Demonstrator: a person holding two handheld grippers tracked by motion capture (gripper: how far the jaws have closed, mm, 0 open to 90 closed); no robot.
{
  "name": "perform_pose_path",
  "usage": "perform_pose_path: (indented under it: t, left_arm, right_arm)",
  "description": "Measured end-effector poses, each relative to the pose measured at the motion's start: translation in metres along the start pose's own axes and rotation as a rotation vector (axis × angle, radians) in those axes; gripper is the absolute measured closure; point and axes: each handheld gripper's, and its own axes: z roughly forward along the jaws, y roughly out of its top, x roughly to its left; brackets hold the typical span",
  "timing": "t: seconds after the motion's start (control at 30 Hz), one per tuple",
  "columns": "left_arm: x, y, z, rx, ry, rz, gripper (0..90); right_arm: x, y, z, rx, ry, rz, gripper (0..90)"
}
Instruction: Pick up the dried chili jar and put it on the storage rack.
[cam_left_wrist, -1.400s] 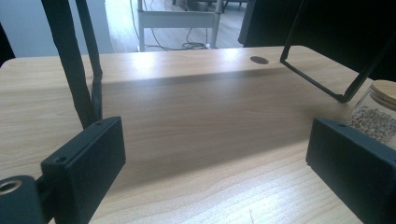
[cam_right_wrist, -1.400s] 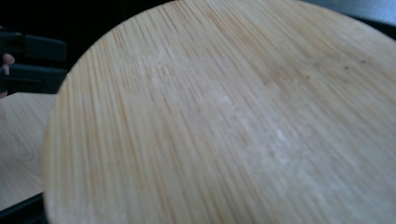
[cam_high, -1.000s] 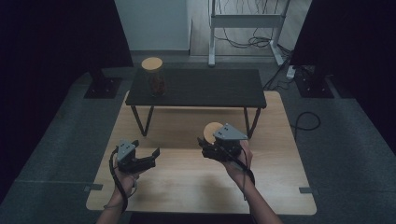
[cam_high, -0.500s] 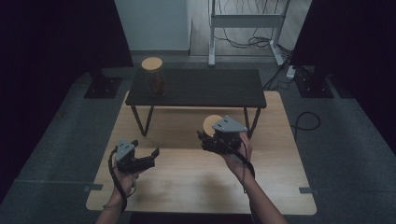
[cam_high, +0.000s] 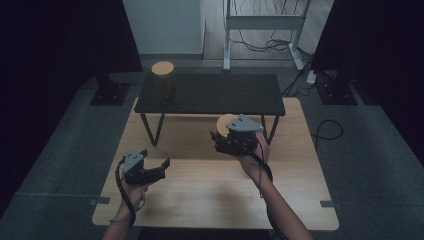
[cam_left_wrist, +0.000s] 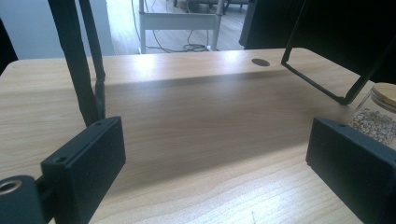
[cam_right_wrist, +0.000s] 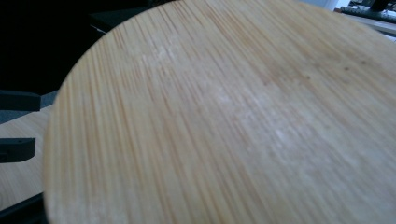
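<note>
Jar with bamboo lid, clenched in right gripper, lifted higher than a second ago, now level with black shelf; ready to place. Left gripper released, idle.

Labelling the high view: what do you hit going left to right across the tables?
Left tool → jar with red-brown contents on the black shelf → right tool holding a bamboo-lidded jar.
</note>
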Motion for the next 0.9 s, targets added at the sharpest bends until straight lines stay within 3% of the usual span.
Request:
perform_pose_path:
  t: [0.9]
  left_arm:
    - [0.002, 0.000, 0.000, 0.001, 0.002, -0.003, 4.4]
  right_arm:
    - [-0.013, 0.026, 0.012, -0.008, -0.028, -0.017, 25.6]
